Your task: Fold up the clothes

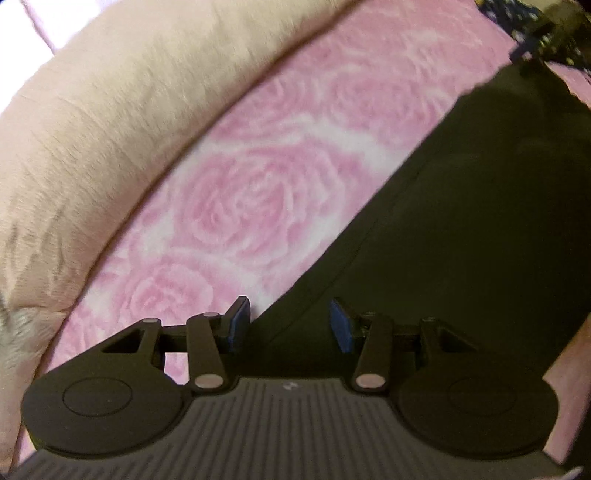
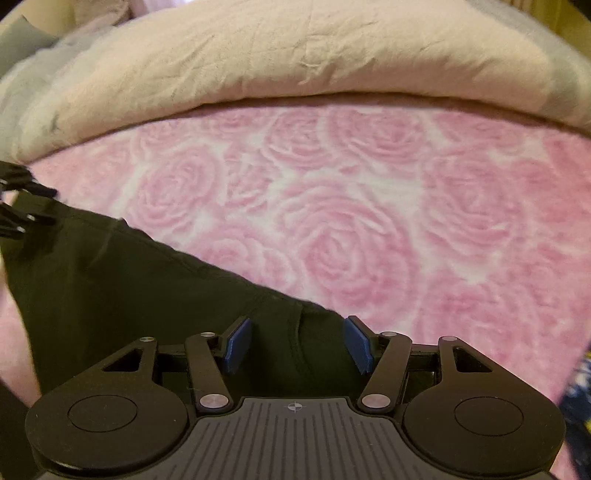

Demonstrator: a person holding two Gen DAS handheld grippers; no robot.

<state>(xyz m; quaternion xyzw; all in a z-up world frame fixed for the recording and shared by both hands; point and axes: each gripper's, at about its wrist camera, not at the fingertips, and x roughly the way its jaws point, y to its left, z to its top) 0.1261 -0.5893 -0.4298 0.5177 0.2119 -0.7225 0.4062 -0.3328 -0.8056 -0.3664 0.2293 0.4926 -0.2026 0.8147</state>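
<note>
One dark garment is lying on one pink rose-patterned blanket, and one cream quilt is lying bunched along the blanket's far edge. Two grippers are showing, each with two blue pads.

The left wrist view is showing the garment stretching away toward the upper right, where the other gripper is appearing, small and blurred, at the garment's far corner. It is also catching a patch of dark blue patterned fabric in the top right corner. The right wrist view is showing more of the quilt's length, some pale grey bedding beyond it on the left, and the other gripper's black fingers at the left edge, touching the garment's far end.

The left gripper is standing open, its pads apart, with the garment's near corner lying between and just ahead of them; the left pad is sitting over the blanket beside the cloth's edge. The right gripper is also standing open, its pads spread with a folded corner of the garment lying between them, not pinched.
</note>
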